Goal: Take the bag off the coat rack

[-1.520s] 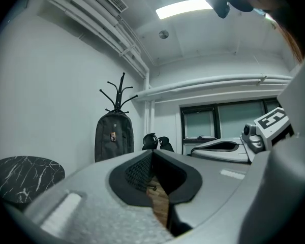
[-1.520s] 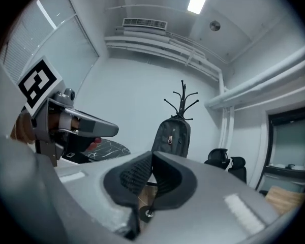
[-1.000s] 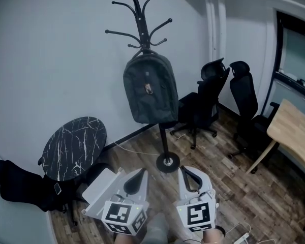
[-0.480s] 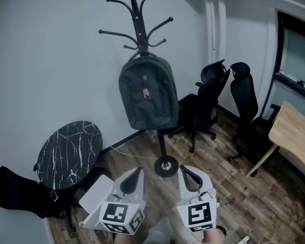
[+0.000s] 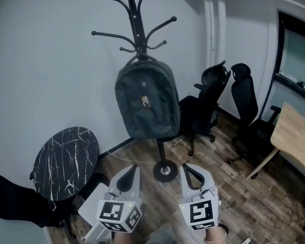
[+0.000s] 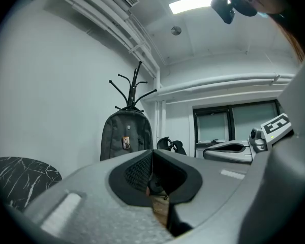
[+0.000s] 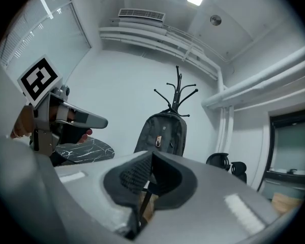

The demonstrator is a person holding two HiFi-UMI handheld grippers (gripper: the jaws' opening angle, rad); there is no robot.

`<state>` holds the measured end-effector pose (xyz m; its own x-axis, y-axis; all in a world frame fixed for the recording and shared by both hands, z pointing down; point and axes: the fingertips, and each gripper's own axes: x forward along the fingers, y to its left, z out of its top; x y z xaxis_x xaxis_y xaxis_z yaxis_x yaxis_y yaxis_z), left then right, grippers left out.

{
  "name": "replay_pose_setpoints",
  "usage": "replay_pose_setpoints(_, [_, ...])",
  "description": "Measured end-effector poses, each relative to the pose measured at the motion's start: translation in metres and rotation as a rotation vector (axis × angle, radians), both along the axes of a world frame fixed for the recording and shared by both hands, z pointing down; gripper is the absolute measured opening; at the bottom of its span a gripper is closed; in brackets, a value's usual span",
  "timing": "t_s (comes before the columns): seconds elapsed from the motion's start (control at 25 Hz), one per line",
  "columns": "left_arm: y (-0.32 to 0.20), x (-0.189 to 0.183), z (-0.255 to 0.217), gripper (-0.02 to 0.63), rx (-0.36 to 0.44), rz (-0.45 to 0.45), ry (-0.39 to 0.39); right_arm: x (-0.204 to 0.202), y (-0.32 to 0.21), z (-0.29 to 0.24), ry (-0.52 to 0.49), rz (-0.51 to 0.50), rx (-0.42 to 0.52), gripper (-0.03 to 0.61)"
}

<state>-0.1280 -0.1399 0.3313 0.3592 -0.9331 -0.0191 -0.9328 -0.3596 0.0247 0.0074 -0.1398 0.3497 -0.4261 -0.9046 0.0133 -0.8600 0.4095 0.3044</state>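
A dark grey backpack (image 5: 146,100) hangs by its top loop from a black coat rack (image 5: 136,24) that stands against the white wall. The same backpack (image 6: 126,140) appears in the left gripper view, and the backpack (image 7: 161,134) also shows in the right gripper view. My left gripper (image 5: 129,173) and right gripper (image 5: 188,171) are held low at the bottom of the head view, well short of the bag. Both are shut with nothing between their jaws.
A round black marble side table (image 5: 65,161) stands at the left, with a dark bundle (image 5: 15,207) on the floor beside it. Two black office chairs (image 5: 229,111) stand to the right of the rack. A wooden table (image 5: 295,136) is at the far right.
The view has closed in on the rack, so the backpack looks a little larger and higher. Both grippers stay shut and low.
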Motion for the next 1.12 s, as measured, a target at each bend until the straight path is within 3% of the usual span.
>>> replay_pose_setpoints(1.04, [-0.159, -0.079, -0.011, 0.014, 0.003, 0.063, -0.020, -0.035, -0.147, -0.027, 0.032, 0.074, 0.026, 0.002])
replay_pose_setpoints(1.12, [-0.167, -0.082, -0.012, 0.014, 0.001, 0.074, -0.016, -0.036, -0.153, -0.028, 0.030, 0.076, 0.024, 0.025])
